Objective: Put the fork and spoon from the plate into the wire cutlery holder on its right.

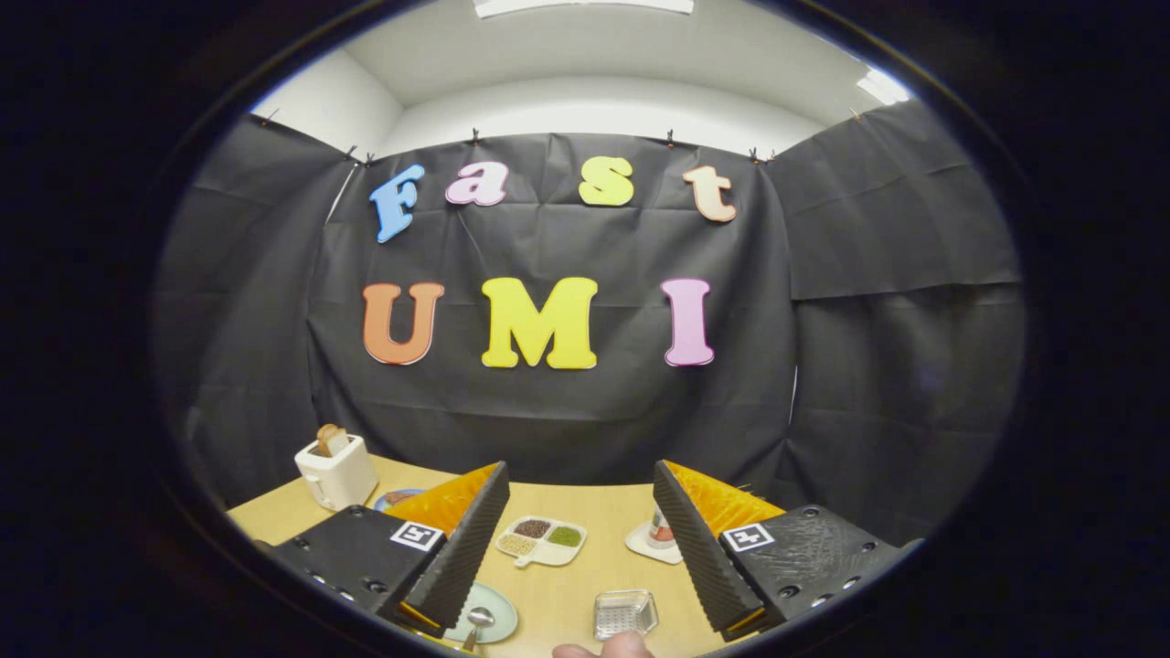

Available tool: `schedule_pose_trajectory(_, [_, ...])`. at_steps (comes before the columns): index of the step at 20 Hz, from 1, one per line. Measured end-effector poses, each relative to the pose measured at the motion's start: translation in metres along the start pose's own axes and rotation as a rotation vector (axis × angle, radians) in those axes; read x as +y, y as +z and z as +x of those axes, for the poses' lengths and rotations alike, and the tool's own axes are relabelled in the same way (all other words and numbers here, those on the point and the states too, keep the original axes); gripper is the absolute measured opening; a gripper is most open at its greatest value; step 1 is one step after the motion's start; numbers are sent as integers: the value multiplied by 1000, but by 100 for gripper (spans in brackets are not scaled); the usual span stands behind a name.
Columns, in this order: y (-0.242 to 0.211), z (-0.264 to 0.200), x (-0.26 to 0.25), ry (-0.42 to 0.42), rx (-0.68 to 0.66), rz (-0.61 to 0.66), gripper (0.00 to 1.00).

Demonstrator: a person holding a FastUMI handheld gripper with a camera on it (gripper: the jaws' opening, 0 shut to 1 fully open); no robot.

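Fingers (pixel 576 539) spread wide, gripping nothing, raised above the tabletop (pixel 585 585). Low between them, a spoon (pixel 475 623) on the plate (pixel 498 610) by the left finger; wire cutlery holder (pixel 625 613) just right of it, nothing visible inside. Bare wood between plate and holder. Farther off, a divided dish (pixel 541 539) of grains, a toaster (pixel 336 471) at the left edge. A fingertip (pixel 605 649) just below the holder.

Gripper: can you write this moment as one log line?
gripper: open, holding nothing | spoon: on plate | wire holder: between jaws | step: not started
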State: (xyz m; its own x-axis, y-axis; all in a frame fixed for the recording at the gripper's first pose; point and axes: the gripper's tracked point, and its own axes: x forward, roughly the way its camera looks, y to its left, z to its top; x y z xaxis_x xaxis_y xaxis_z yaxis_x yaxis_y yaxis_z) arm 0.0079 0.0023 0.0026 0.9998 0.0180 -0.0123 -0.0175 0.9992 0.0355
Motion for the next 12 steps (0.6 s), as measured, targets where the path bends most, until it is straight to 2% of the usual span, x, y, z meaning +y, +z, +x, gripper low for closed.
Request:
schedule_pose_trajectory(8, [-12, 4, 39, 78, 79, -40, 95])
schedule_pose_trajectory(12, [-63, 2, 74, 159, 290, -33, 95])
